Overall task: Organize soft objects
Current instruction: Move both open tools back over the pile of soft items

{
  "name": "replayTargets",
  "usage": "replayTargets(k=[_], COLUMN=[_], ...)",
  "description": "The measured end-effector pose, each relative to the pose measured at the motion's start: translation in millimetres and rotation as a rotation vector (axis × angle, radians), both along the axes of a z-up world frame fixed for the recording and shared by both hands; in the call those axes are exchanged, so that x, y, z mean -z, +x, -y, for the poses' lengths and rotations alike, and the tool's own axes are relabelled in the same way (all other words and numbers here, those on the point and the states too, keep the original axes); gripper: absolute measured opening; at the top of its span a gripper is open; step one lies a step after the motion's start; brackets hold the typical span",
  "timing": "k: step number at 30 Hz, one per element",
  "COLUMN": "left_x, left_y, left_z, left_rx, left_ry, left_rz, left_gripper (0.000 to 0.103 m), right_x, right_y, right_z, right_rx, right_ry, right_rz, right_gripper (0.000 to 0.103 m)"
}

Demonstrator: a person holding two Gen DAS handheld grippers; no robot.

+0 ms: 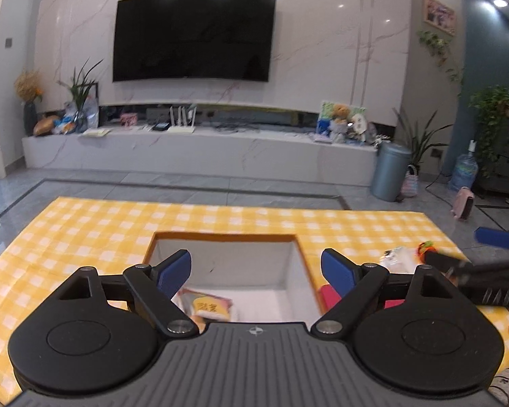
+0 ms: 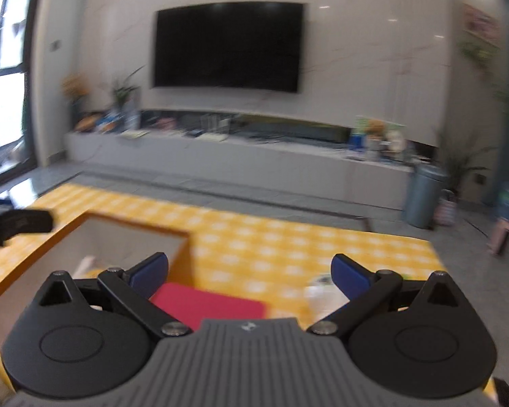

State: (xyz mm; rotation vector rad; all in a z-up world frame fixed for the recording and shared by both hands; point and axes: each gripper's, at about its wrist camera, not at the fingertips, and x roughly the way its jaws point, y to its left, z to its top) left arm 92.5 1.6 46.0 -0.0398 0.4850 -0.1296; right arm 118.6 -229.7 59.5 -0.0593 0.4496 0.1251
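An open box point(image 1: 305, 271) with orange rim and pale inner walls sits on the yellow checked cloth point(image 1: 85, 230). A flat packet with yellow print point(image 1: 208, 305) lies on its floor. My left gripper point(image 1: 256, 269) hovers over the box, open, with nothing between its blue pads. My right gripper point(image 2: 249, 276) is open too, above a red flat object point(image 2: 207, 305) lying beside the box point(image 2: 183, 254). A clear plastic packet point(image 2: 319, 291) lies by its right finger. The right view is blurred. The right gripper's finger point(image 1: 495, 239) shows at the left view's right edge.
A small orange and green item point(image 1: 427, 247) and the clear packet point(image 1: 398, 257) rest on the cloth's right side. Beyond the table are grey floor, a long TV bench point(image 1: 200, 152), a wall TV point(image 1: 193, 35), a grey bin point(image 1: 390, 173) and plants.
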Motion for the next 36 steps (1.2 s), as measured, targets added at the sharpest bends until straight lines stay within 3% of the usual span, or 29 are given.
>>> replayTargets(k=[8, 14, 19, 27, 32, 36], left_x=[-14.0, -18.7, -25.6, -27.8, -16.8, 1.9], left_y=[-10.8, -15.2, -15.3, -4.9, 17.3, 43.0], left_z=[38.9, 85.5, 122.7, 180.2, 220.5, 256.0], left_rx=[0.070, 0.198, 0.263, 0.373, 0.425, 0.473], left_ry=[0.016, 0.095, 0.086, 0.052, 0.072, 0.156], left_rz=[-0.001, 0.040, 0.032, -0.016, -0.065, -0.098], left_gripper=[0.101, 0.101, 0.101, 0.101, 0.101, 0.101], right_x=[-20.9, -25.0, -19.6, 16.4, 40.9, 57.7], right_y=[-35.3, -56.8, -70.6, -61.3, -47.9, -41.0], right_z=[81.1, 134.3, 169.9, 221.2, 237.2, 248.4], right_rx=[0.237, 0.331, 0.403, 0.483, 0.511, 0.529], right_ry=[-0.008, 0.110, 0.193, 0.405, 0.449, 0.443], right_rz=[0.067, 0.098, 0.114, 0.025, -0.045, -0.111], right_gripper=[0.100, 0.100, 0.100, 0.100, 0.100, 0.100])
